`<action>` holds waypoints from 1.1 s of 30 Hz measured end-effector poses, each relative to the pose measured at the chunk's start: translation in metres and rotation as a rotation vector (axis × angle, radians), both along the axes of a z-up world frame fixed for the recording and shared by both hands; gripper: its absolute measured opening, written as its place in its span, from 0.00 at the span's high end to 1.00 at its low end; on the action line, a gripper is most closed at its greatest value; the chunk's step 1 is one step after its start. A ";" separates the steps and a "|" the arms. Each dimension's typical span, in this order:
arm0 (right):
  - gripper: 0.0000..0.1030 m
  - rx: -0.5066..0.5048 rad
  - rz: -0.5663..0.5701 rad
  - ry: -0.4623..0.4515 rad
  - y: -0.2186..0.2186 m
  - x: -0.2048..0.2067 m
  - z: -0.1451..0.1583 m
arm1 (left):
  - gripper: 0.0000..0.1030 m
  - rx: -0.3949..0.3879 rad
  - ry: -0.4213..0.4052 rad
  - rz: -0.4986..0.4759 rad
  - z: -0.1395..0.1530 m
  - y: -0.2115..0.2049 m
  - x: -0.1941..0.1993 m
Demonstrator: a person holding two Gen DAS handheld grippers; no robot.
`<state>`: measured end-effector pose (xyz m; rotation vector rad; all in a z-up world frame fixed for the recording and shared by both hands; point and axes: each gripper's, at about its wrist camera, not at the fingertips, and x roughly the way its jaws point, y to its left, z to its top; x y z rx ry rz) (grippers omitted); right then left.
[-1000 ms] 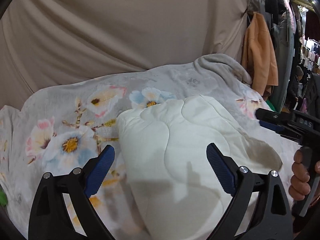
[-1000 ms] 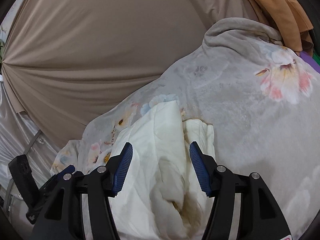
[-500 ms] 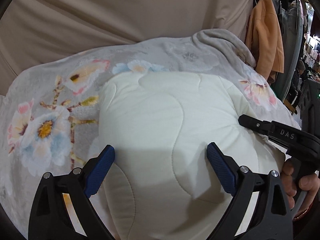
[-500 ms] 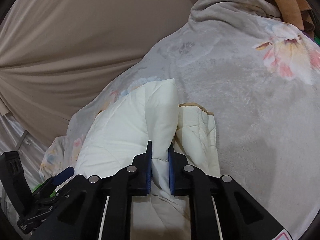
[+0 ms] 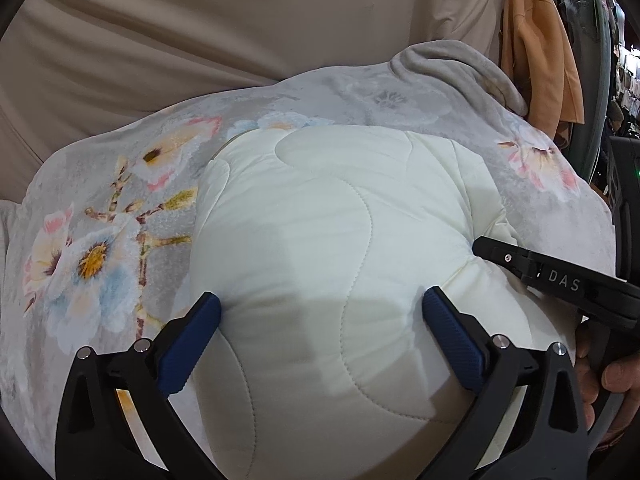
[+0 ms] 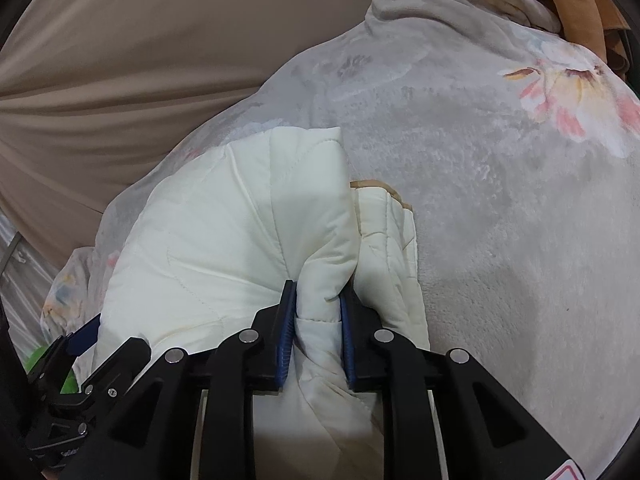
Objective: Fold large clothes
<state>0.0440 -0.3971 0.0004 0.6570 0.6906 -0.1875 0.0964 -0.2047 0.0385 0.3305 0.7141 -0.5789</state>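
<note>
A cream quilted garment (image 5: 320, 200) lies bunched in a thick padded bundle on a grey floral blanket (image 5: 120, 220). My left gripper (image 5: 320, 300) straddles the bundle's near side. Its jaws are at their widest and still opening, and the blue pads (image 5: 192, 344) rest against the bulging cloth without pinching it. My right gripper (image 6: 318, 292) is shut on a raised fold of the garment (image 6: 224, 232), though its jaws are easing apart a little. The cloth puckers toward that gripper's tip (image 5: 480, 246) at the bundle's right edge. A lower layer with a tan lining (image 6: 384, 216) shows beside the fold.
The blanket (image 6: 500, 200) spreads wide to the right and ends in a rumpled hem (image 5: 460, 64) at the back. A beige curtain (image 5: 200, 20) hangs behind it. An orange garment (image 5: 536, 40) hangs at the far right. A person's hand (image 5: 612, 380) grips the right tool.
Both grippers have come down onto the garment. The right gripper went from open to pinching a fold. The left stayed wide, and the bundle now fills the space between its jaws.
</note>
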 end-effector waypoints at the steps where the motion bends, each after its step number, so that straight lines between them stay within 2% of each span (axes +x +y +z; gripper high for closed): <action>1: 0.85 -0.003 0.000 0.001 0.000 0.000 0.000 | 0.04 0.001 -0.003 0.001 -0.001 0.000 0.000; 7: 0.84 -0.017 0.004 -0.002 0.000 0.001 0.001 | 0.04 0.005 -0.021 0.012 -0.005 -0.001 -0.001; 10: 0.82 -0.032 -0.013 -0.038 0.002 -0.007 0.007 | 0.04 0.002 -0.021 0.016 -0.006 0.000 0.000; 13: 0.76 -0.147 -0.070 -0.088 0.016 -0.029 0.036 | 0.04 -0.006 -0.011 0.021 -0.007 0.003 0.002; 15: 0.76 -0.226 -0.090 -0.126 0.030 -0.050 0.055 | 0.04 -0.013 0.000 0.021 -0.007 0.004 0.004; 18: 0.80 -0.263 -0.079 -0.131 0.049 -0.075 0.066 | 0.04 -0.015 0.002 0.025 -0.006 0.004 0.004; 23: 0.94 -0.315 -0.048 0.001 0.062 -0.079 0.045 | 0.04 -0.015 0.000 0.023 -0.006 0.003 0.004; 25: 0.97 -0.322 -0.043 0.044 0.060 -0.074 0.032 | 0.04 -0.010 -0.005 0.024 -0.006 0.001 0.003; 29: 1.00 -0.313 -0.032 0.068 0.056 -0.067 0.013 | 0.04 -0.002 -0.012 0.030 -0.007 -0.002 0.001; 33: 1.00 -0.315 -0.025 0.066 0.055 -0.066 0.008 | 0.04 0.008 -0.023 0.034 -0.008 -0.004 -0.001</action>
